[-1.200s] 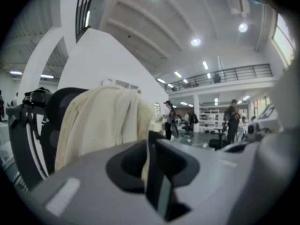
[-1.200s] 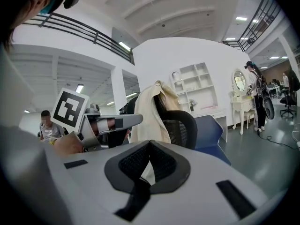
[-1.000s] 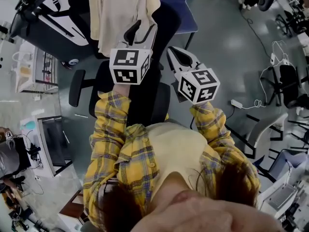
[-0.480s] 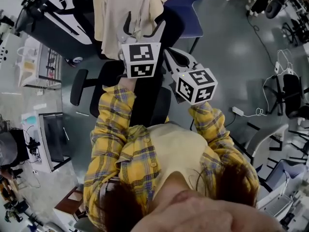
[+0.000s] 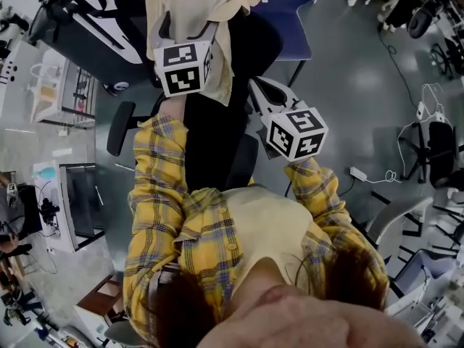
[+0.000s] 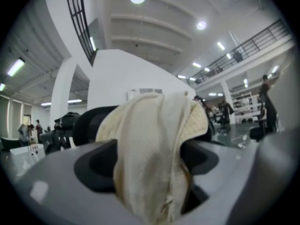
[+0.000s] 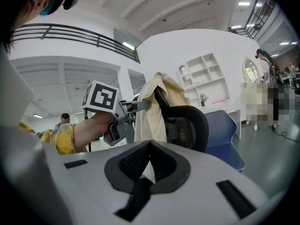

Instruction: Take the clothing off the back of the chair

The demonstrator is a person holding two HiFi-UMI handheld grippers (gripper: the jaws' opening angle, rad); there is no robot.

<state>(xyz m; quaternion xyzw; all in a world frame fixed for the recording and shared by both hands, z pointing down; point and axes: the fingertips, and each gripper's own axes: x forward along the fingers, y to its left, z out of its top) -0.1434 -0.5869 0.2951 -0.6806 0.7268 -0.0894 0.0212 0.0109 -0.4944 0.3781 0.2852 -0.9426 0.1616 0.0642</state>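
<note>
A cream garment hangs over the back of a black office chair at the top of the head view. My left gripper reaches level into that cloth. In the left gripper view its jaws stand wide apart, the garment hanging loose between them and the chair's headrest behind. The right gripper view shows the left gripper at the garment on the mesh back. My right gripper hovers beside the chair back, shut and empty.
A blue chair stands just behind the black one, also in the right gripper view. A desk with a monitor is at the left. More chairs and a cable with a power strip lie on the right floor.
My left gripper moved up and left in the head view, into the cream garment, and its jaws spread wide around the cloth. The right gripper stayed put.
</note>
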